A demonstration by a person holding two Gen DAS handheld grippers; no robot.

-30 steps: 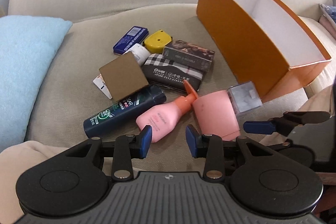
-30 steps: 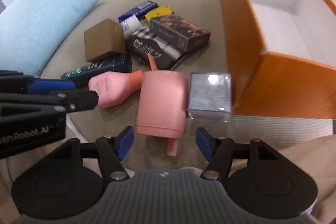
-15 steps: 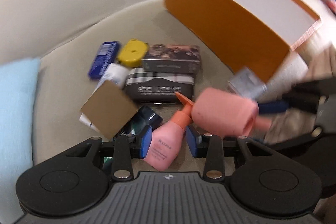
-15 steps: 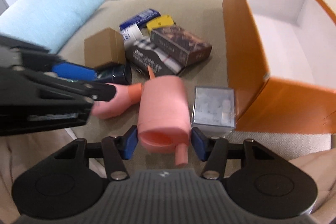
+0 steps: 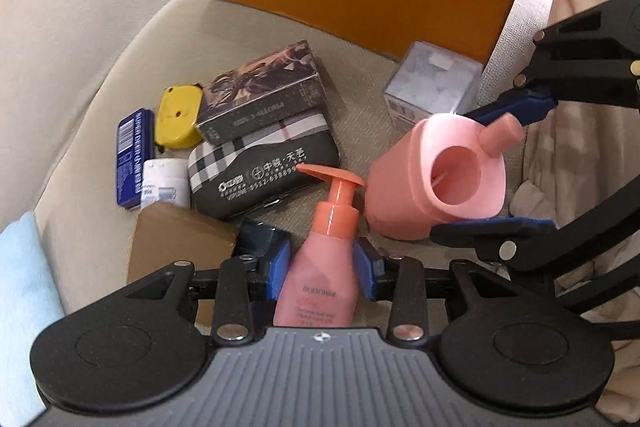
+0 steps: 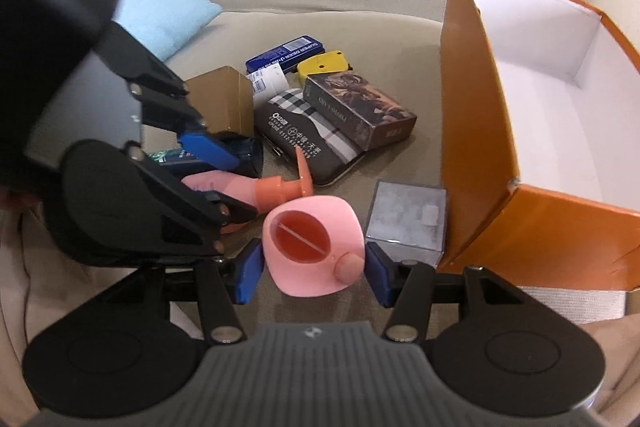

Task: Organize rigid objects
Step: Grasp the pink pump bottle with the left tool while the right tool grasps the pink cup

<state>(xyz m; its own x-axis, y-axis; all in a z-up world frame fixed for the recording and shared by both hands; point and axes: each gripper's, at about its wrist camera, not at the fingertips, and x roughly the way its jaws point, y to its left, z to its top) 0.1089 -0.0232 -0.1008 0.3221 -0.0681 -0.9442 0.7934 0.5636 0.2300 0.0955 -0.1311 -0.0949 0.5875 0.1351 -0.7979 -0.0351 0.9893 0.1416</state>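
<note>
Between the blue pads of the left hand-held gripper [image 5: 320,267], closest to the lens, the pink pump bottle [image 5: 322,279] now sits gripped at its body; a second ago those pads stood apart short of it. Beside it, the right hand-held gripper [image 6: 314,269] has closed on the pink cup [image 6: 314,247], which lay on its side on the sofa seat [image 6: 400,39] a second ago and now faces the lens with its mouth, apparently lifted. Both grasps look made, so I judge the carry to the orange box [image 6: 472,131] comes next.

Just beyond the cup rests one clear plastic cube [image 6: 408,217], close against the box wall. Further out lie one dark bottle [image 6: 244,151], one brown carton [image 6: 224,99], one plaid case [image 6: 308,135] with one printed box [image 6: 356,107] on top, one white jar [image 5: 164,179], one yellow case [image 6: 322,65] and one blue tin [image 6: 286,53]. Farthest left lies one light blue cushion [image 6: 164,15]. The orange box appears empty and open-topped.
</note>
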